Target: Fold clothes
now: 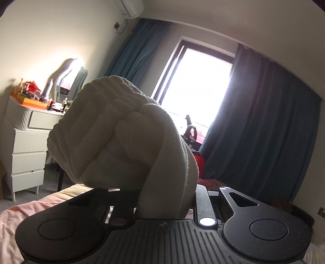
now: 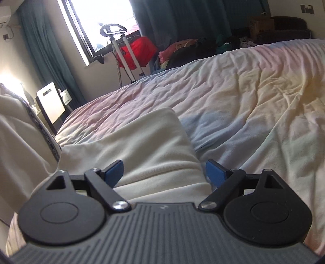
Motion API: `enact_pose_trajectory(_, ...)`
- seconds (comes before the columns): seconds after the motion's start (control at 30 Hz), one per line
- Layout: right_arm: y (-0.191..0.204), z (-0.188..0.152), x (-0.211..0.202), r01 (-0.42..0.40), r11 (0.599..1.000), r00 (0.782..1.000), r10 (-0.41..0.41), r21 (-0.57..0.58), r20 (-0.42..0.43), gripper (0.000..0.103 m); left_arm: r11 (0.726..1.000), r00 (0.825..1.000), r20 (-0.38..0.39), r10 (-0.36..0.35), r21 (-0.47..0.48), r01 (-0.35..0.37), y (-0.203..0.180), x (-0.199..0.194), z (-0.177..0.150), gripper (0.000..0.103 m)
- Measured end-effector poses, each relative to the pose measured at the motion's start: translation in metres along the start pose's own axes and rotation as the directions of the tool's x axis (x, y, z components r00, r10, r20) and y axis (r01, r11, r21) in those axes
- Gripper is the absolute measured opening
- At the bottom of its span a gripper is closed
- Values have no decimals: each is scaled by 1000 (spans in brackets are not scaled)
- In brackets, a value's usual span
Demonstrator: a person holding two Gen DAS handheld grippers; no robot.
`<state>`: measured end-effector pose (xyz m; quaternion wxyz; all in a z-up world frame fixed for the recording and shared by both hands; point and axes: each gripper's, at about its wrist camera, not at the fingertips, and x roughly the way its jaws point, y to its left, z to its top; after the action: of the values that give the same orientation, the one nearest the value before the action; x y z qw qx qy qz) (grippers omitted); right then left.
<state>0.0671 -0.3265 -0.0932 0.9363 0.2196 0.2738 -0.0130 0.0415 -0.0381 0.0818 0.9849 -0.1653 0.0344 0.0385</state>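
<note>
Left gripper clenched on the cream garment's ribbed cuff. Right gripper spread wide, straddling the cream garment on the bed.

The left wrist camera is tilting upward from just above the bed, looking toward the window and the dresser, with bunched cream cloth sitting very near the lens and blocking much of the middle. The right wrist camera is looking low and forward across the bed, close over a cream garment. Both views are sharing the window, the blue curtains and the red bag.
</note>
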Motion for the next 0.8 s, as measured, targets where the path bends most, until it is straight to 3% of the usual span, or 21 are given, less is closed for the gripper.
enact_pose_trajectory(0.2,-46,16,-8,42,984,997,-51,172,50,89,976,996,-18,-93,195,95,-109,22,-68,22)
enact_pose_trajectory(0.33,-72,18,-20,51,963,993,-77,263,89,90,912,988,-70,-140,378,157,-149,30,-124,22)
enact_pose_trajectory(0.5,-94,17,-19,82,932,984,-131,354,117,90,804,975,-169,-146,554,216,-170,41,-187,22)
enact_pose_trajectory(0.7,-102,13,-8,95,915,987,-138,391,84,90,626,951,-283,-123,722,296,-196,55,-263,30)
enact_pose_trajectory(0.73,-103,12,-8,91,913,988,-134,399,81,90,605,946,-301,-122,733,311,-196,57,-269,34)
enact_pose_trajectory(0.8,-102,12,-5,87,911,989,-128,404,75,90,574,934,-338,-116,745,341,-192,58,-272,65)
